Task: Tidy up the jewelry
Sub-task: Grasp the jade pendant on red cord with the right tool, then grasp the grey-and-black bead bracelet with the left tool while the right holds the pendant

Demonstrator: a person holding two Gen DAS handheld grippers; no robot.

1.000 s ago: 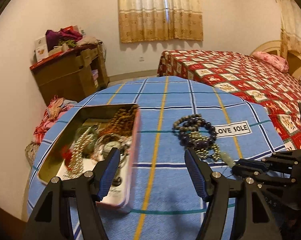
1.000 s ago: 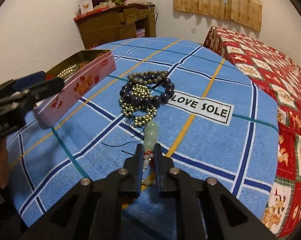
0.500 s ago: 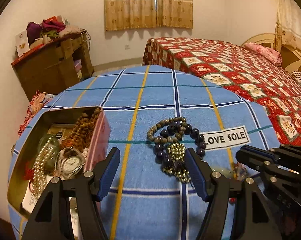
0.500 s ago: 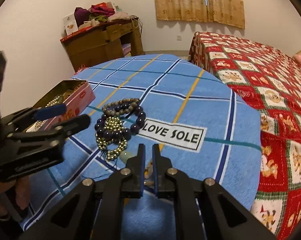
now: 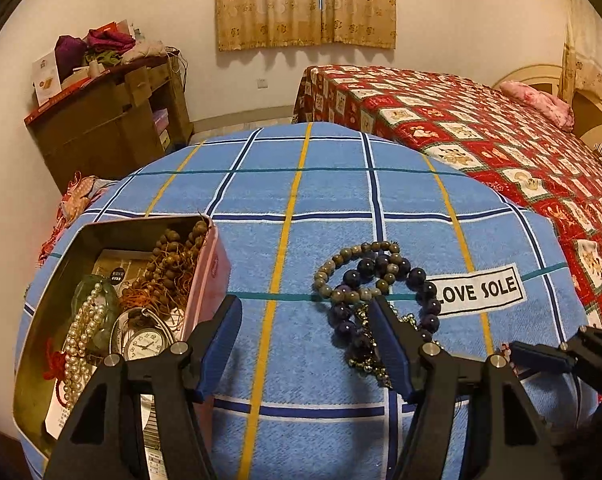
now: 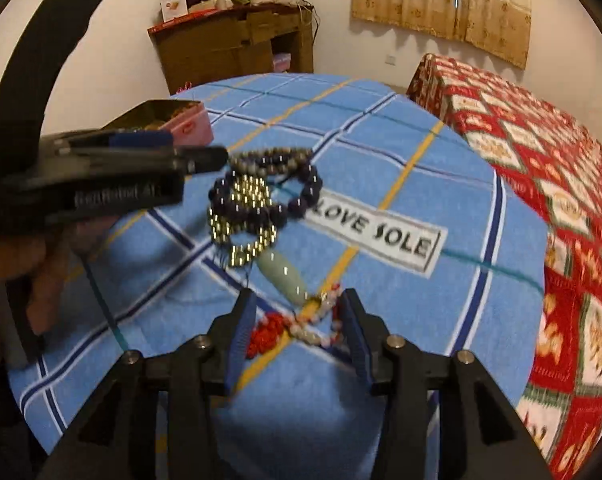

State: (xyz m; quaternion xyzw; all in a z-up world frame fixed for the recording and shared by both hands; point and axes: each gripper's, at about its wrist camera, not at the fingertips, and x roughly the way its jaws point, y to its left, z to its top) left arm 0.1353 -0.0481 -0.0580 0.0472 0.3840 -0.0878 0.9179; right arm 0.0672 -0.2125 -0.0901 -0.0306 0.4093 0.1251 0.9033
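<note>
A pile of bead bracelets point(image 5: 375, 280), dark purple, grey-brown and gold, lies on the blue checked cloth point(image 5: 321, 184). My left gripper point(image 5: 305, 340) hovers open just before the pile, its right finger over the gold beads. An open pink tin point(image 5: 211, 280) at the left holds pearls, brown beads and a watch. In the right wrist view a pale green jade pendant point(image 6: 285, 276) with a red knot and small beads lies on the cloth between the jaws of my right gripper point(image 6: 297, 316). Those jaws are opening, and the pads do not touch it.
A white "LOVE SOLE" label point(image 5: 479, 290) is sewn on the cloth beside the bracelets. A bed with a red patterned cover point(image 5: 481, 120) stands close on the right. A brown cabinet point(image 5: 109, 128) piled with clothes is at the back left. The table's rounded edge drops off all around.
The right gripper's jaws, shut on the pendant's beaded end before, have parted. The left gripper has moved right from the tin to the bracelet pile.
</note>
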